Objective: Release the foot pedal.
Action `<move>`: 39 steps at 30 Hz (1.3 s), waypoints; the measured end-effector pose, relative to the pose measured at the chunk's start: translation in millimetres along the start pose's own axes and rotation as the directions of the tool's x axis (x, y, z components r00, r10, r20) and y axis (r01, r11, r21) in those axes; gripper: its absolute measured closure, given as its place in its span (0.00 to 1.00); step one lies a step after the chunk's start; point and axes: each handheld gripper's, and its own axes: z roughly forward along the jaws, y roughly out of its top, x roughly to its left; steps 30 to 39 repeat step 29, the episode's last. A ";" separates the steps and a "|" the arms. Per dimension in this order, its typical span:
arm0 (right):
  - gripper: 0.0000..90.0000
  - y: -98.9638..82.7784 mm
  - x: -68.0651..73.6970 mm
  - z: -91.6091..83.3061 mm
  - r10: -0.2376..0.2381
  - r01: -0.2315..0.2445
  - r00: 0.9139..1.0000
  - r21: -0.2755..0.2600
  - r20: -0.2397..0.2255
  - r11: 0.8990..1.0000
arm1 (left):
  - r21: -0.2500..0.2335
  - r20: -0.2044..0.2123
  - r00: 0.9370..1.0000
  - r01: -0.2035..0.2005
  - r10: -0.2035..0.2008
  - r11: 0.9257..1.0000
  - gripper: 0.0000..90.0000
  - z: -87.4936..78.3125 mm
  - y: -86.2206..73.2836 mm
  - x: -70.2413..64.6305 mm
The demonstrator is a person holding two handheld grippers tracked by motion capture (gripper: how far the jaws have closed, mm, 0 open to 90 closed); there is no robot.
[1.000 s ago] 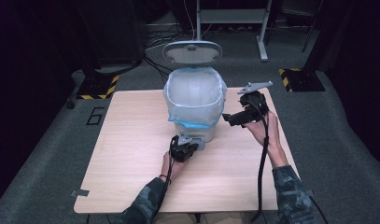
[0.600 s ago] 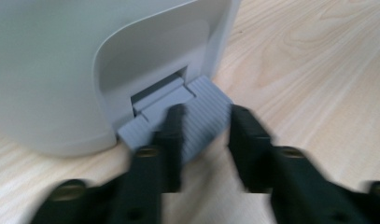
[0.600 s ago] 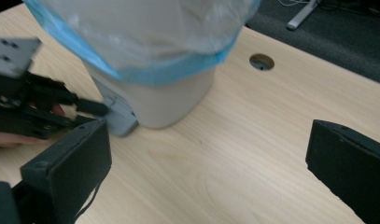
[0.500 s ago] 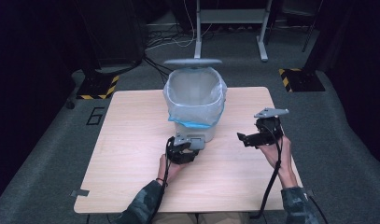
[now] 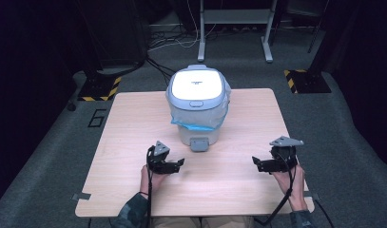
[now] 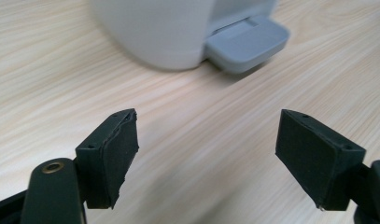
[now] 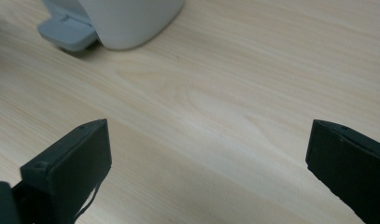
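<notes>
With the jaws of my left gripper (image 5: 176,164) just spread wide on nothing and my right gripper (image 5: 258,164) gaping too, the white lidded plastic bin (image 5: 198,105) sits just ahead between them — a careless forward swing could shove it.

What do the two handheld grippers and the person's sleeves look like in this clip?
Both the left gripper and right gripper are black, each topped by a grey three-cornered plate and trailing a black cable. Their jaws end in flat, dark rectangular pads. The sleeves show a dark camouflage pattern.
</notes>
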 end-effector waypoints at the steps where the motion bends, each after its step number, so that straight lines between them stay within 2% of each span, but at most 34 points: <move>1: 0.00 -6.3 -1.7 1.2 0.009 -0.009 1.000 0.010 0.003 1.000 | 0.006 -0.014 1.000 0.000 0.000 1.000 0.22 -4.9 -3.5 4.3; 2: 0.00 -12.4 -2.9 2.6 0.022 -0.023 1.000 0.016 0.007 1.000 | 0.007 -0.026 1.000 -0.002 0.002 1.000 0.21 -8.4 -6.1 7.9; 6: 0.00 -35.3 -8.8 8.3 0.056 -0.058 0.998 0.044 0.027 0.997 | 0.012 -0.066 0.996 0.057 -0.056 0.998 0.19 -22.7 -23.0 25.9; 8: 0.00 -44.8 -11.2 10.8 0.067 -0.069 0.997 0.058 0.029 0.996 | 0.019 -0.090 0.994 0.063 -0.061 0.998 0.19 -28.1 -30.0 33.2; 12: 0.00 -58.9 -12.9 16.0 0.085 -0.088 0.995 0.079 0.044 0.993 | 0.033 -0.136 0.985 0.108 -0.103 0.994 0.18 -38.7 -44.7 50.9; 16: 0.00 -67.5 -15.0 20.3 0.089 -0.094 0.994 0.097 0.057 0.991 | 0.048 -0.166 0.979 0.131 -0.122 0.990 0.17 -44.2 -51.8 61.9; 19: 0.00 -70.5 -16.0 23.2 0.091 -0.097 0.994 0.100 0.062 0.990 | 0.061 -0.183 0.976 0.130 -0.117 0.990 0.17 -45.0 -52.6 65.0; 20: 0.00 -71.2 -15.3 24.9 0.095 -0.103 0.992 0.098 0.080 0.990 | 0.062 -0.186 0.976 0.127 -0.114 0.990 0.16 -45.0 -52.6 65.2; 22: 0.00 -74.0 -16.0 28.2 0.089 -0.096 0.994 0.111 0.070 0.989 | 0.067 -0.190 0.976 0.125 -0.110 0.990 0.16 -44.0 -52.5 64.6; 26: 0.00 -76.1 -16.7 28.6 0.077 -0.083 0.995 0.085 0.068 0.993 | 0.081 -0.211 0.974 0.106 -0.087 0.991 0.16 -41.8 -51.6 62.7; 27: 0.00 -77.7 -17.5 28.7 0.075 -0.079 0.995 0.072 0.060 0.994 | 0.080 -0.211 0.974 0.106 -0.088 0.991 0.16 -41.8 -51.6 62.9; 39: 0.00 -77.8 -17.8 28.6 0.073 -0.077 0.996 0.073 0.058 0.994 | 0.080 -0.213 0.973 0.108 -0.089 0.991 0.16 -41.7 -51.6 62.9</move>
